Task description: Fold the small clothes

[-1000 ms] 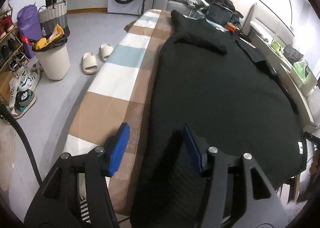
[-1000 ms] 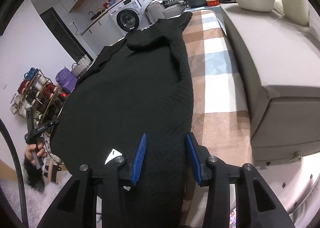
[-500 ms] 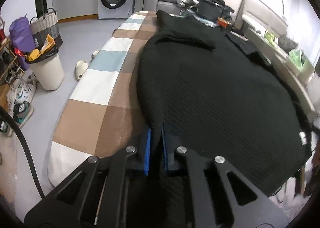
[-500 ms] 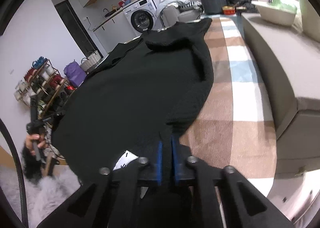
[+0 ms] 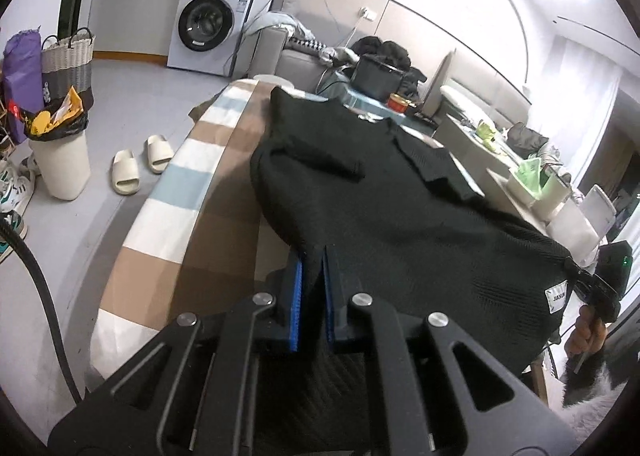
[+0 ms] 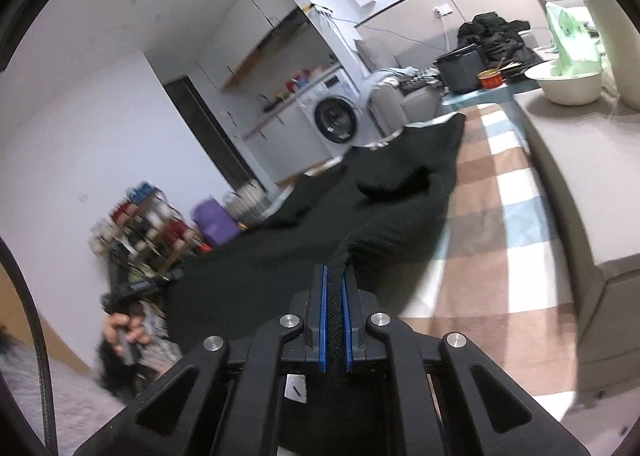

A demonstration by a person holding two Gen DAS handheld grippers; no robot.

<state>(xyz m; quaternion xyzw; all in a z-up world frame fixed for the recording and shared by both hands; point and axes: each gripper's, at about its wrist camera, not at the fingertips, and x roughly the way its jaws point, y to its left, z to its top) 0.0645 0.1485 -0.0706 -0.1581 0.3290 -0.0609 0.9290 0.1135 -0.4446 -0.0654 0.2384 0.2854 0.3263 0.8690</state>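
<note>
The left claw (image 5: 311, 276) and right claw (image 6: 335, 288) are each clamped on a near corner of the black top's (image 5: 384, 200) hem, which is raised off the checked worktop (image 5: 188, 192). The top's long axis runs straight away from both claws, collar end farthest, so the fold probably carries the hem forward toward it.

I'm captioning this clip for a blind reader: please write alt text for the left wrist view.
The left tongs are shut on the near hem of a black knit garment, lifting that edge off a checked blanket. At the right edge, the right tongs grip the hem's other corner beside a white label. A washing machine, bin and slippers sit behind.
</note>
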